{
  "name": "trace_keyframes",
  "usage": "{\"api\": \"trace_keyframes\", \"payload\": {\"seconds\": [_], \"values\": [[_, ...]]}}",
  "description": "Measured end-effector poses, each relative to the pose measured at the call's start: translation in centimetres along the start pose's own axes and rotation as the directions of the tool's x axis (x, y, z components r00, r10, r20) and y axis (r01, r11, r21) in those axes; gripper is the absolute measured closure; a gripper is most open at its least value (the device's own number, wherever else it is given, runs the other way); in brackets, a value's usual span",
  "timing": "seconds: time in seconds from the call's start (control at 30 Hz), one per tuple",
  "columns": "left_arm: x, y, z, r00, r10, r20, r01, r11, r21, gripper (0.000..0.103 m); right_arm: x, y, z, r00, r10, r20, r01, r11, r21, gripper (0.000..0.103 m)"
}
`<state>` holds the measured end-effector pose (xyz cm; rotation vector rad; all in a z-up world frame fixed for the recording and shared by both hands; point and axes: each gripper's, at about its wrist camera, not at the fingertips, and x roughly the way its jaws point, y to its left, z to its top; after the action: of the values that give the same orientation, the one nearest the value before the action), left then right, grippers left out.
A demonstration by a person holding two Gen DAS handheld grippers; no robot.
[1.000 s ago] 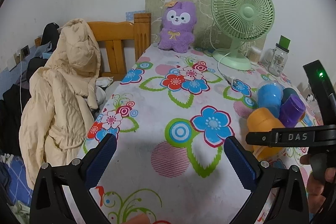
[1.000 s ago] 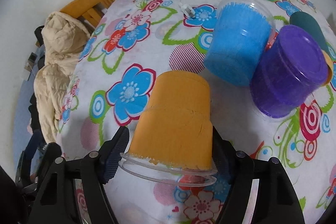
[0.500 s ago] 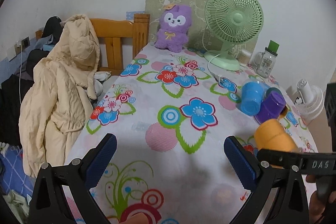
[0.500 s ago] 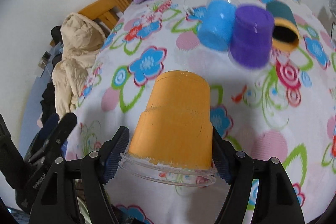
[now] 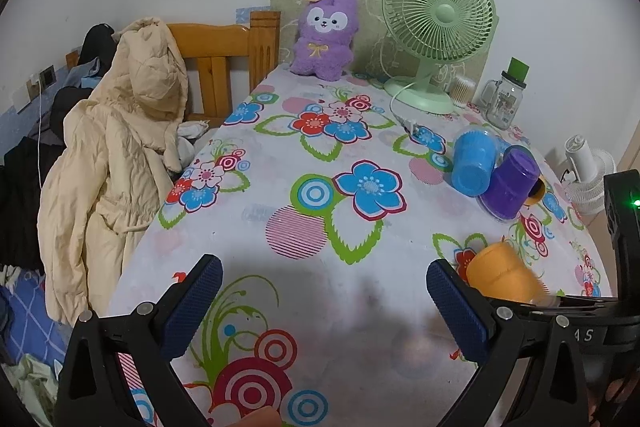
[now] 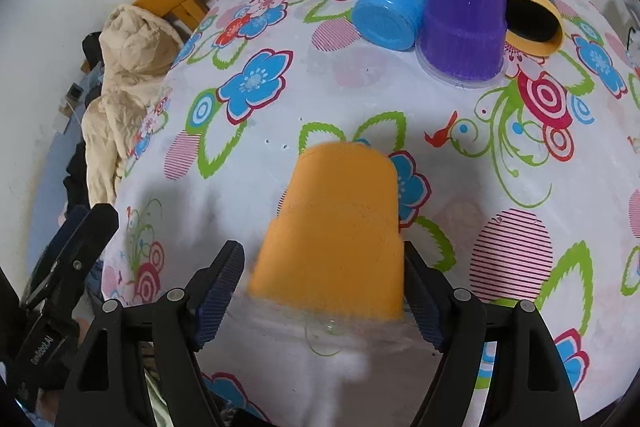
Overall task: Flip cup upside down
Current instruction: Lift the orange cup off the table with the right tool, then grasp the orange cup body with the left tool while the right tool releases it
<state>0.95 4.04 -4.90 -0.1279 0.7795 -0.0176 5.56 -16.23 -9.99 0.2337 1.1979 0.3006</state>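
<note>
An orange cup (image 6: 336,231) with a clear rim sits between the fingers of my right gripper (image 6: 322,287), base pointing away from me, over the near part of the flowered table (image 6: 360,99). A small gap shows at the left pad, and the cup is blurred. The cup also shows in the left wrist view (image 5: 500,273) at the lower right. My left gripper (image 5: 324,303) is open and empty above the table's near edge.
A blue cup (image 6: 394,3) on its side, a purple cup (image 6: 464,19) upside down and a teal cup (image 6: 528,11) on its side lie at the far right. A green fan (image 5: 436,27), purple plush (image 5: 324,35), glass jar (image 5: 504,99) stand at the back. A coat-draped chair (image 5: 120,147) stands on the left.
Both grippers have pulled back toward the near table edge. The orange cup came along and now sits lower, blurred, with the right jaws slightly wider.
</note>
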Motion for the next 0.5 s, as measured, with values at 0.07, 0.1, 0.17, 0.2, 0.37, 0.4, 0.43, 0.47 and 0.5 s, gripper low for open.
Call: {"api": "trace_keyframes", "payload": {"seconds": [0.07, 0.1, 0.17, 0.2, 0.37, 0.4, 0.43, 0.47, 0.5], "values": [[0.0, -0.1, 0.0, 1.000, 0.001, -0.001, -0.001, 1.000, 0.002, 0.000, -0.2, 0.0, 0.0, 1.000, -0.003, 0.008, 0.003, 1.000, -0.007, 0.016], [0.0, -0.2, 0.0, 1.000, 0.001, -0.002, -0.001, 1.000, 0.003, 0.000, -0.4, -0.1, 0.0, 1.000, -0.002, 0.010, 0.002, 1.000, -0.009, 0.015], [0.0, -0.5, 0.0, 1.000, 0.002, -0.004, -0.002, 1.000, 0.007, 0.000, -0.5, -0.2, 0.1, 1.000, -0.002, 0.010, 0.002, 1.000, -0.014, 0.014], [0.0, -0.7, 0.1, 1.000, 0.001, -0.005, -0.001, 1.000, 0.009, 0.000, -0.5, -0.2, 0.1, 1.000, 0.000, 0.009, 0.000, 1.000, -0.014, 0.014], [0.0, -1.4, 0.3, 1.000, 0.002, -0.006, -0.002, 1.000, 0.017, 0.000, -0.9, -0.3, 0.0, 1.000, 0.010, 0.012, -0.010, 0.999, -0.030, 0.013], [0.0, -1.5, 0.3, 1.000, 0.001, -0.008, -0.001, 1.000, 0.017, 0.000, -1.1, -0.3, 0.0, 1.000, 0.010, 0.017, -0.009, 0.999, -0.033, 0.013], [0.0, -1.6, 0.3, 1.000, -0.001, -0.010, 0.001, 1.000, 0.018, 0.000, -1.3, -0.4, 0.0, 1.000, 0.010, 0.022, -0.010, 0.999, -0.034, 0.012], [0.0, -1.7, 0.3, 1.000, -0.006, -0.010, 0.006, 1.000, 0.017, 0.000, -1.5, -0.5, 0.0, 1.000, 0.007, 0.025, -0.006, 0.999, -0.033, 0.012], [0.0, -1.8, 0.4, 1.000, -0.011, -0.012, 0.011, 1.000, 0.015, 0.000, -1.7, -0.5, 0.0, 1.000, 0.006, 0.028, -0.005, 0.999, -0.034, 0.012]]}}
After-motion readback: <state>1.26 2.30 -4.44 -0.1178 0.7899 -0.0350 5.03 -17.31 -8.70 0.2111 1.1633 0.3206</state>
